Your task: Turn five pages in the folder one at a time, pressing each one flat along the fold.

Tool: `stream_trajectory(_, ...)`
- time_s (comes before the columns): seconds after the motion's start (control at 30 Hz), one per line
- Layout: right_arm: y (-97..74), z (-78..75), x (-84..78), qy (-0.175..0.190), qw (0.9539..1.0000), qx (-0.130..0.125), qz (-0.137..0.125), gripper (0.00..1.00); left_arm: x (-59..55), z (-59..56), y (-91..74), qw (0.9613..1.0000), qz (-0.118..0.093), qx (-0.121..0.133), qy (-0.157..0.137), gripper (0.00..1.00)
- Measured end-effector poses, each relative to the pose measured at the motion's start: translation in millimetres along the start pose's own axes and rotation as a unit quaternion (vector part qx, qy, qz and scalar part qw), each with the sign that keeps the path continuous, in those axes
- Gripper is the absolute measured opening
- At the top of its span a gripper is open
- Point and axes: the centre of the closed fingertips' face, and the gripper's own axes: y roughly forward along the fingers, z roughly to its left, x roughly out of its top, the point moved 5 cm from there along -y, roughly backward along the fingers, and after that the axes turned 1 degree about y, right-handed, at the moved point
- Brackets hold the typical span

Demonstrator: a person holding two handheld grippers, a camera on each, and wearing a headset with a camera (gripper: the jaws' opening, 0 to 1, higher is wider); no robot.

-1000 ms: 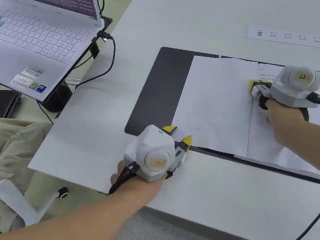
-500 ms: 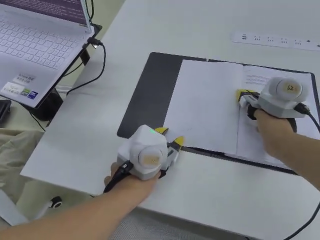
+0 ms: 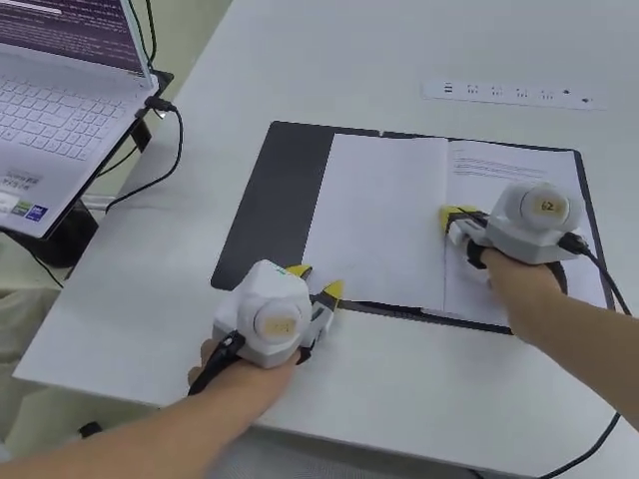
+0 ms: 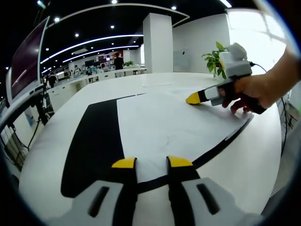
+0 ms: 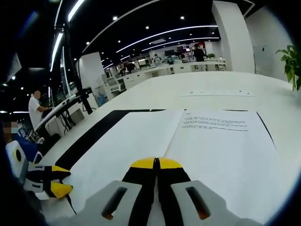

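Observation:
The black folder (image 3: 268,205) lies open on the white table, with a blank white page (image 3: 379,220) on its left and a printed page (image 3: 514,170) on its right. My right gripper (image 3: 454,216) is shut, its yellow tips resting on the paper at the fold (image 5: 175,136) about midway down. My left gripper (image 3: 316,280) stands open at the near edge of the folder, by the blank page's lower corner, with nothing held between its fingertips (image 4: 124,163). In the left gripper view the right gripper (image 4: 195,99) presses the sheet. The left gripper (image 5: 56,181) shows in the right gripper view.
An open laptop (image 3: 50,100) stands at the far left, its cable (image 3: 165,150) trailing over the table edge. A white power strip (image 3: 514,95) lies beyond the folder. Bare table (image 3: 419,379) runs along the near side.
The head camera has shifted. The right gripper has slid along the fold toward the near edge. The left gripper has stayed at the page's lower corner.

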Motion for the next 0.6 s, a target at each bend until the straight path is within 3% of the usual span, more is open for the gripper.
stream_trajectory(0.6,-36.2,20.6,-36.3,0.006,0.9983,0.048,0.031,0.0,1.8,-0.6,-3.0,1.0,-0.006,-0.001,0.002,0.23)
